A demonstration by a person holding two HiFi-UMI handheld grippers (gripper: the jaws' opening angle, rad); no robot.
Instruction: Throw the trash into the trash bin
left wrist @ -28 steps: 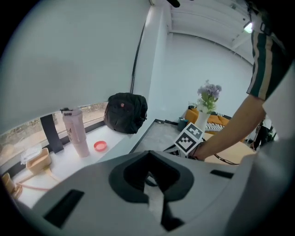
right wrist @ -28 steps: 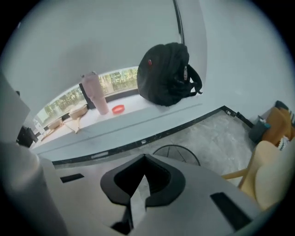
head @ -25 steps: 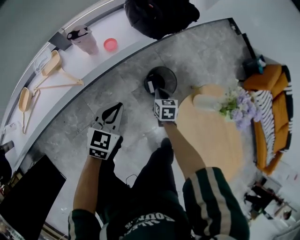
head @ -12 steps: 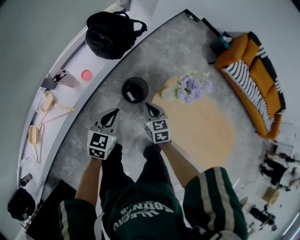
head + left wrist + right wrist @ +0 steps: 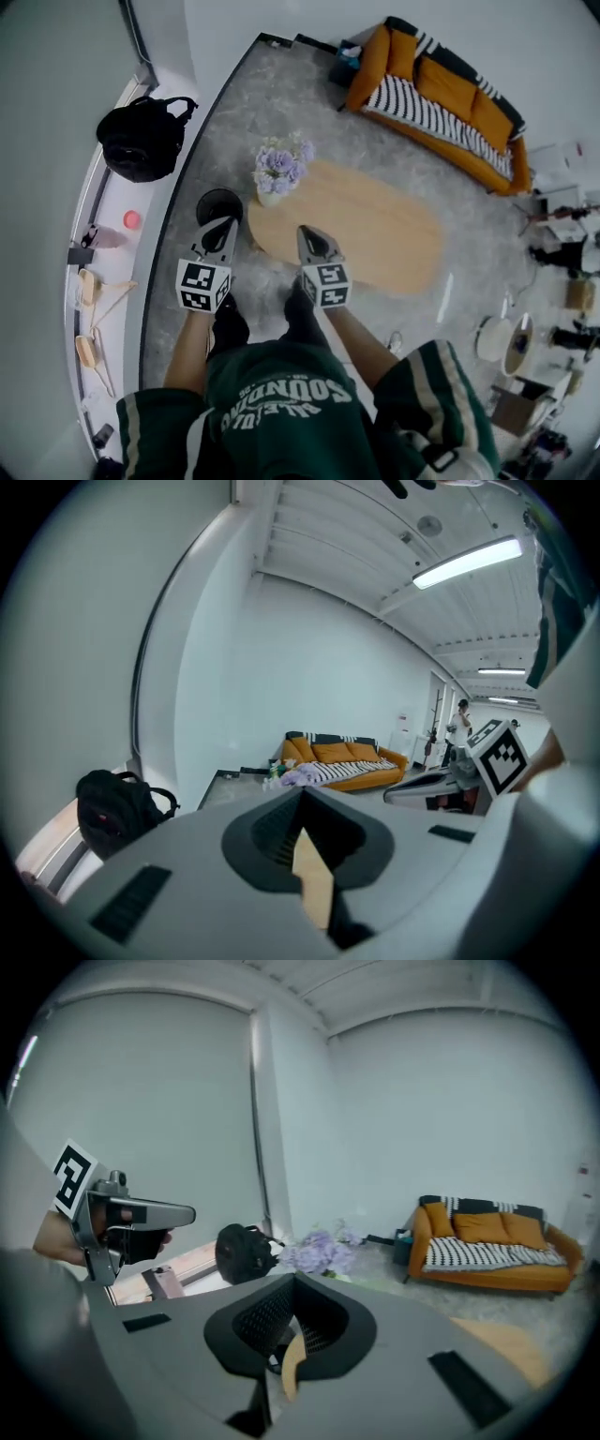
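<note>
I hold both tools up over the grey marbled floor (image 5: 272, 89), level with each other and pointing away from me. The left hand-held gripper (image 5: 222, 225) has its jaws together, with nothing between the dark pads; through the slit behind them I see only a sliver of pale wood. The right hand-held gripper (image 5: 308, 234) is closed just the same and carries nothing.

The round black trash bin (image 5: 214, 198) stands on the floor just beyond the left tool's tip, which covers its near edge in the head view. It sits between the long white bench (image 5: 131, 260) on the left and the oval light-wood table (image 5: 375, 234) on the right, close to the table's left end. Its inside shows only dark, so I cannot tell whether trash lies in it.

A white vase of purple flowers (image 5: 280, 167) stands on the table's left end, near the bin. On the bench lie a black backpack (image 5: 141, 142) at the far end, a small pink cup (image 5: 132, 219) nearer, and pale wooden clothes hangers (image 5: 94, 292) nearer again. An orange sofa with a black-and-white striped throw (image 5: 441, 89) stands far right against the wall. In the left gripper view a person (image 5: 461, 720) stands far off on the right.
</note>
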